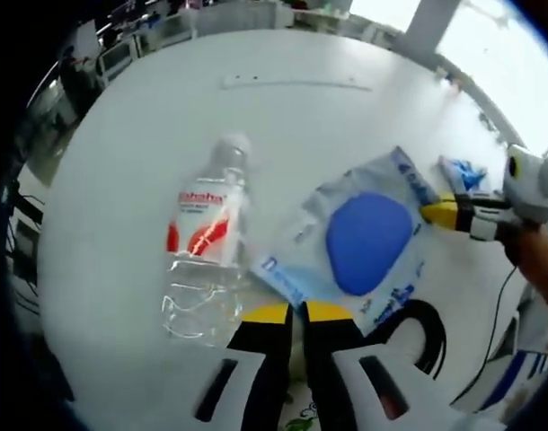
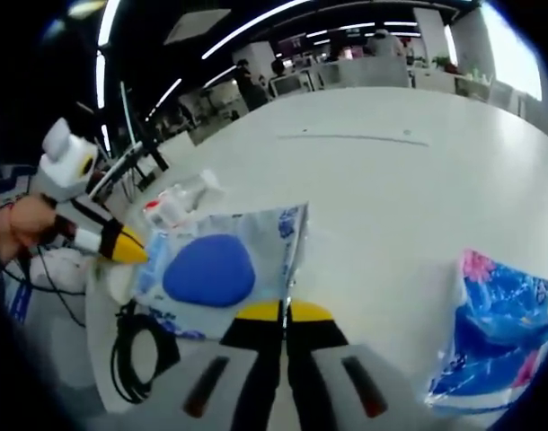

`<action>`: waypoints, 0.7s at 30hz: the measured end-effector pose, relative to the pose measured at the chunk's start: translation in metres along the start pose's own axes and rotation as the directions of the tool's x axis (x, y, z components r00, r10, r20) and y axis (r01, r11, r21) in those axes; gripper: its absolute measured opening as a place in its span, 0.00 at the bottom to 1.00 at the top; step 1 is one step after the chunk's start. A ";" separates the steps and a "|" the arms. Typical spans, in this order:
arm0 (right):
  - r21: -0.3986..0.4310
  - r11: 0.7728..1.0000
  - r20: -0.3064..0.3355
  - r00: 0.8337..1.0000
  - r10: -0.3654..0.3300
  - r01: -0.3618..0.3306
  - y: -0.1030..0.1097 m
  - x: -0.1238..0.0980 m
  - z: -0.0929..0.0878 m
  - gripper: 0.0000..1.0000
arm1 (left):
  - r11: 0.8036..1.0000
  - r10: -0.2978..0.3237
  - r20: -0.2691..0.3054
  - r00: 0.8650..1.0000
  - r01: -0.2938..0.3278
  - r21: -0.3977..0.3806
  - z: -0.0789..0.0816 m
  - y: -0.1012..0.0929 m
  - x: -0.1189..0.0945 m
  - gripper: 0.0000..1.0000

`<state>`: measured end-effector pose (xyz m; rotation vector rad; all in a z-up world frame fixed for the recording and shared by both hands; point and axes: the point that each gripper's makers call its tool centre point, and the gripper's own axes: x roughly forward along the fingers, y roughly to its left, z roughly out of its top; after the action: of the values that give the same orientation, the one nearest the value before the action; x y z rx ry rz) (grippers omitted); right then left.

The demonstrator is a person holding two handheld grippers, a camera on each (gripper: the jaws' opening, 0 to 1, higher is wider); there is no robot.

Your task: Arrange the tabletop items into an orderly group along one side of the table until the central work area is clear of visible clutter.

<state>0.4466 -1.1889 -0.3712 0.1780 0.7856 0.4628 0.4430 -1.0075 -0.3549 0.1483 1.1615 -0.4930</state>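
in the left gripper view we see our left gripper [image 1: 295,314] low in the pic. its two yellow-tipped jaws are almost together, w/ just a thin gap, & they pinch the near edge of a clear bag [image 1: 350,242]. the bag lies flat on the white table [image 1: 328,126] & has a round blue thing [image 1: 368,241] inside. just left of the bag lies a clear water bottle [image 1: 205,242] on its side, w/ a red & white label, cap end pointing away from us. it looks to be touching the bag's corner or just beside it. at the right edge the right gripper [image 1: 440,213] comes in w/ a yellow tip at the far edge of the bag. near it lies a small blue & white packet [image 1: 463,172]. a black cable [image 1: 427,332] curls by the bag's near right side.

in the right gripper view our right gripper [image 2: 283,312] has its jaws nearly closed too, on the edge of the same clear bag [image 2: 256,238] w/ the blue thing [image 2: 209,269]. the left gripper [image 2: 126,247] shows at the left, a hand [image 2: 18,229] holding it, its yellow tip at the bag's far side. the bottle [image 2: 180,205] peeks out behind the bag. the packet [image 2: 499,323] lies well apart at the right. the black cable [image 2: 135,355] loops at the table edge.
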 end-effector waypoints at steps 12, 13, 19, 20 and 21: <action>0.029 1.000 0.001 1.000 0.005 -0.005 -0.002 -0.001 0.000 0.00 | 1.000 0.014 -0.008 1.000 -0.014 -0.017 0.002 0.001 0.002 0.00; 0.034 0.999 0.003 1.000 0.006 -0.006 -0.002 -0.001 0.000 0.00 | 1.000 0.013 -0.009 1.000 -0.013 -0.020 0.002 0.001 0.002 0.00; 0.042 0.999 0.017 1.000 0.003 -0.004 -0.001 -0.005 0.006 0.00 | 0.999 0.006 0.002 1.000 -0.006 -0.041 0.004 -0.001 -0.001 0.00; 0.042 0.999 0.022 1.000 0.001 -0.002 0.000 -0.006 0.008 0.00 | 0.999 -0.002 0.003 1.000 0.002 -0.051 0.005 -0.002 -0.002 0.00; 0.037 0.999 0.025 1.000 -0.002 0.001 0.000 -0.008 0.010 0.00 | 0.999 -0.003 0.010 1.000 0.004 -0.049 0.007 -0.003 -0.003 0.00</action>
<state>0.4485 -1.1928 -0.3589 0.2170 0.7703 0.4446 0.4464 -1.0111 -0.3490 0.1011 1.1632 -0.4671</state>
